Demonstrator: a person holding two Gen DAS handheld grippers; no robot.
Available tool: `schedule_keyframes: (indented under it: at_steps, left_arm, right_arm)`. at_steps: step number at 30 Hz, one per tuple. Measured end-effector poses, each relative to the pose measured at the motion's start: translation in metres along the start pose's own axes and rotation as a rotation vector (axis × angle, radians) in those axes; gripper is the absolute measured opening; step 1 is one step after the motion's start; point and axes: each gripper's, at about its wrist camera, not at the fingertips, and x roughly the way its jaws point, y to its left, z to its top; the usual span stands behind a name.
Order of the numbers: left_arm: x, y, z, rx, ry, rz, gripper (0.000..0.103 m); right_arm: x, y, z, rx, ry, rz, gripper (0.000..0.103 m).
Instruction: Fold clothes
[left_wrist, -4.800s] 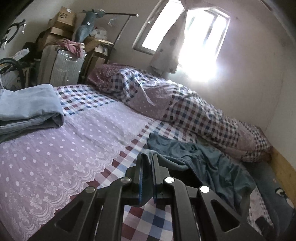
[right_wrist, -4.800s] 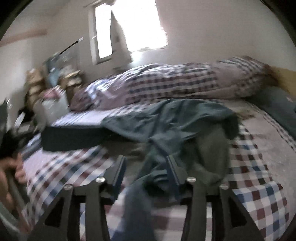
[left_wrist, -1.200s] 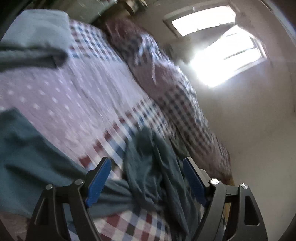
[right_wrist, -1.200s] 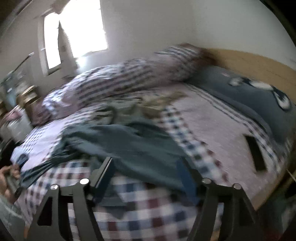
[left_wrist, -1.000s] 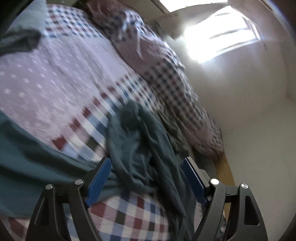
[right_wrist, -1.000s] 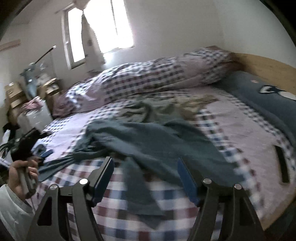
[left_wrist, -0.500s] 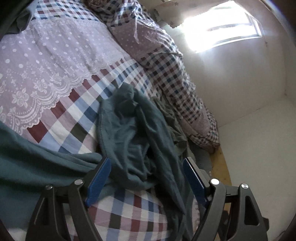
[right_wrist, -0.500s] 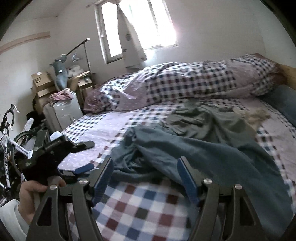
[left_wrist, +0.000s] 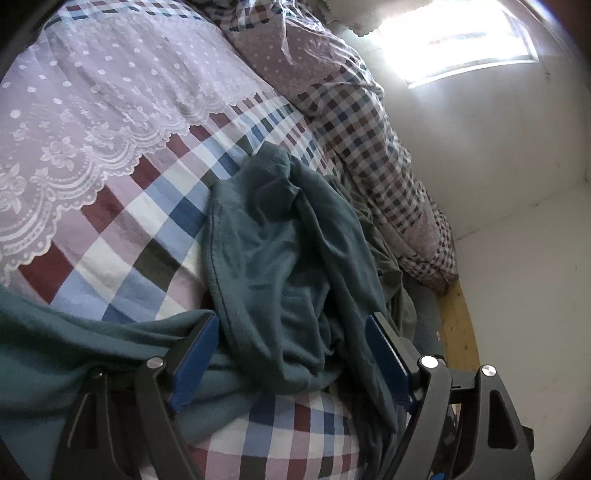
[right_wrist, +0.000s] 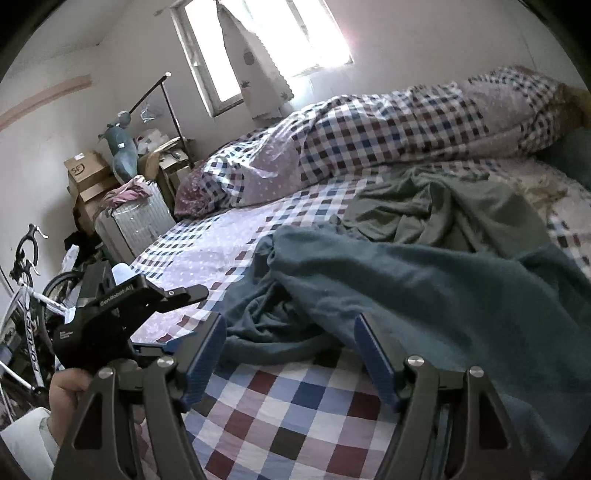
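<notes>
A crumpled teal garment (left_wrist: 280, 258) lies on the checked bed (left_wrist: 122, 229), beside the rolled quilt (right_wrist: 388, 129). Both the left gripper (left_wrist: 295, 354) and the right gripper (right_wrist: 291, 350) hover over it, fingers spread wide, gripping nothing.

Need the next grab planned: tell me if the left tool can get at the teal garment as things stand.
Probably yes. The left tool is open, its jaws wide, and the teal garment lies bunched on the checked bedsheet right between them, with nothing over it.
</notes>
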Motion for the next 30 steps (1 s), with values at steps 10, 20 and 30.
schedule_keyframes:
  at_steps: [10, 20, 30]
  left_arm:
    - [0.001, -0.007, 0.002, -0.018, -0.04, -0.09, 0.084]
    - [0.009, -0.01, -0.003, -0.026, -0.057, 0.033, 0.067]
    - [0.008, 0.002, -0.003, -0.112, -0.076, 0.038, 0.01]
  right_arm:
    - [0.002, 0.004, -0.007, -0.02, 0.018, 0.036, 0.076]
    - [-0.011, -0.001, -0.01, -0.032, 0.015, 0.033, 0.076]
    - [-0.008, 0.006, -0.019, -0.096, 0.048, -0.03, 0.076]
